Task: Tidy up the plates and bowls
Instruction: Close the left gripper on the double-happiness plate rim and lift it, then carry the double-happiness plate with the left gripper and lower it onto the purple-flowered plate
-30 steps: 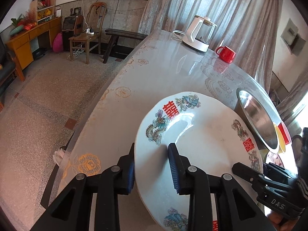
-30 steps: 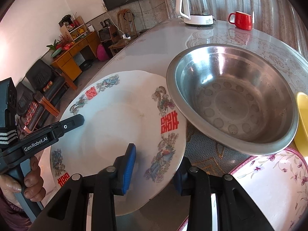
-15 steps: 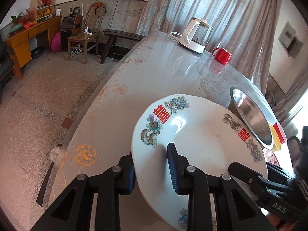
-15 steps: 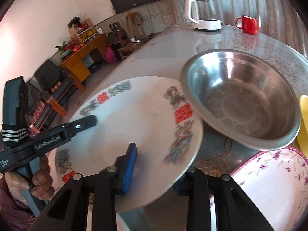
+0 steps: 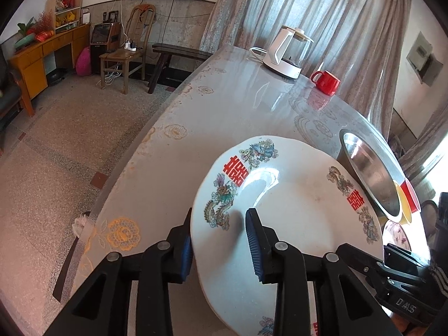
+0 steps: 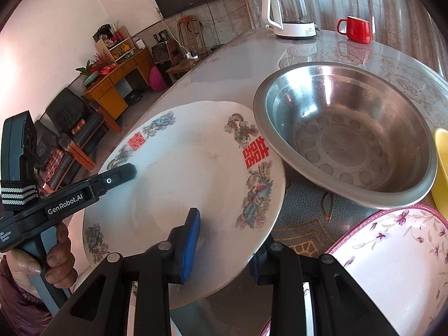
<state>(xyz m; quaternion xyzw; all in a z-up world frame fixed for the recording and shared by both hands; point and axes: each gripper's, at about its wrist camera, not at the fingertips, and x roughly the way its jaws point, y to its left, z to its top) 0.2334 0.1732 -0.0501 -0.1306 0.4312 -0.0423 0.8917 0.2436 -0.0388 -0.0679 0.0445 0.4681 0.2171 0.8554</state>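
Note:
A large white plate with red characters and dragon motifs is held between both grippers, tilted just above the table. My left gripper straddles its left rim, one pad under the edge and one on top; its jaws are easing open slightly with the rim still pressed. My right gripper clamps the right rim, its jaws closing, the lower finger hidden beneath the plate. In the right wrist view a hand holds the left gripper.
A steel bowl sits just right of the plate, with a yellow bowl beyond it and a pink-flowered plate nearer. A kettle and red mug stand at the far end. The table edge drops to the floor on the left.
The right jaws have narrowed and the lower finger has slipped under the plate's rim. The plate has tipped up slightly beside the steel bowl. The left grip looks much the same.

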